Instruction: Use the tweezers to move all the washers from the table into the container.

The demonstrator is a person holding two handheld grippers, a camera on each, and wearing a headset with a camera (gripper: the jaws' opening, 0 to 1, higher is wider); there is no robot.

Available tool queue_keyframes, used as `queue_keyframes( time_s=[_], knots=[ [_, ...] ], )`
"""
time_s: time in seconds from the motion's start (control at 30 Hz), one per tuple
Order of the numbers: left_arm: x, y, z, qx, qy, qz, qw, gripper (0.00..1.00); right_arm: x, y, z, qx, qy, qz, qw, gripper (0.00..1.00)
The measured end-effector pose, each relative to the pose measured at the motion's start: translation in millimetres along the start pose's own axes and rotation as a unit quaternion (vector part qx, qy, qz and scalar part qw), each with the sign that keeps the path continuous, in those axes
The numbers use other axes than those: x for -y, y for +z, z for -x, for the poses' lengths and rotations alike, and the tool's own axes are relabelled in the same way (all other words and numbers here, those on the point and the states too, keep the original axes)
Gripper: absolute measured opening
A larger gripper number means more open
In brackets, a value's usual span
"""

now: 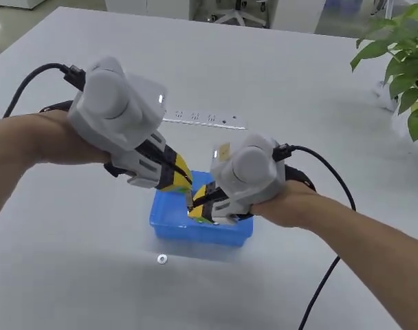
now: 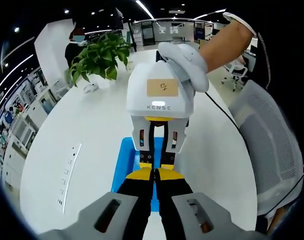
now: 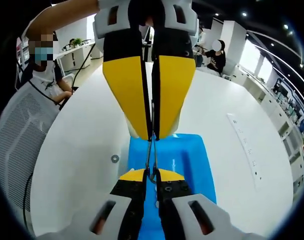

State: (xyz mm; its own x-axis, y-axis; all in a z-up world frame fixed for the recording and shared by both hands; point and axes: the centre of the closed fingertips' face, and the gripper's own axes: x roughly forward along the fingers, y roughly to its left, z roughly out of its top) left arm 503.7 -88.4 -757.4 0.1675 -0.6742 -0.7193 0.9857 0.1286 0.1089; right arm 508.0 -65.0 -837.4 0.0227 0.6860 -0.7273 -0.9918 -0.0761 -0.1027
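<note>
In the head view, nearest the person, one washer [image 1: 161, 258] lies flat on the white table [image 1: 71, 275], just off the 7 o'clock corner of the blue container [image 1: 195, 232] and apart from it. In the right gripper view the same washer [image 3: 115, 158] sits at 9 o'clock of the container [image 3: 192, 155], on bare tabletop.

Above the container the two grippers meet tip to tip. The right gripper [image 1: 195, 206] comes in from 3 o'clock, and the left gripper [image 1: 185, 180] from 10 o'clock. In the right gripper view the thin metal tweezers [image 3: 150, 150] run straight between them, over the container. The left gripper [image 3: 152, 135] has its yellow fingers [image 3: 127, 90] pressed onto the tweezers' far part. The right gripper [image 3: 152, 176] has its own tips closed around the near end.

In the left gripper view the left gripper [image 2: 154, 174] shows its fingers pressed together, nose to nose with the right gripper [image 2: 155, 161].

Farther off, at 12 o'clock of the container, a power strip [image 1: 202, 118] lies flat on the table. At 2 o'clock, by the far edge, a green plant [image 1: 401, 62] stands.
</note>
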Motion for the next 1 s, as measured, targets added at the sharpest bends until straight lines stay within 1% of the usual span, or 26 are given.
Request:
queue_keyframes(
  time_s=[0.2,0.5,0.7,1.0],
  knots=[
    [-4.5,-5.7,-8.9,-0.003,-0.004,0.005,1.0000,0.05,3.6,-7.8,-6.0,-0.003,0.004,-0.006,1.0000,0.09],
    [-7.8,-13.3,-18.2,-0.006,-0.008,0.010,0.9999,0.05,6.0,-16.0,-15.7,-0.006,0.012,-0.016,0.9998,0.09],
    [-8.0,-17.5,-20.8,-0.007,-0.008,0.013,0.9999,0.05,5.0,-19.1,-19.6,-0.010,0.016,-0.018,0.9997,0.09],
    [-9.3,-18.3,-20.7,-0.004,-0.004,0.016,0.9999,0.06,5.1,-19.1,-20.1,-0.012,0.016,-0.019,0.9996,0.10]
  ],
)
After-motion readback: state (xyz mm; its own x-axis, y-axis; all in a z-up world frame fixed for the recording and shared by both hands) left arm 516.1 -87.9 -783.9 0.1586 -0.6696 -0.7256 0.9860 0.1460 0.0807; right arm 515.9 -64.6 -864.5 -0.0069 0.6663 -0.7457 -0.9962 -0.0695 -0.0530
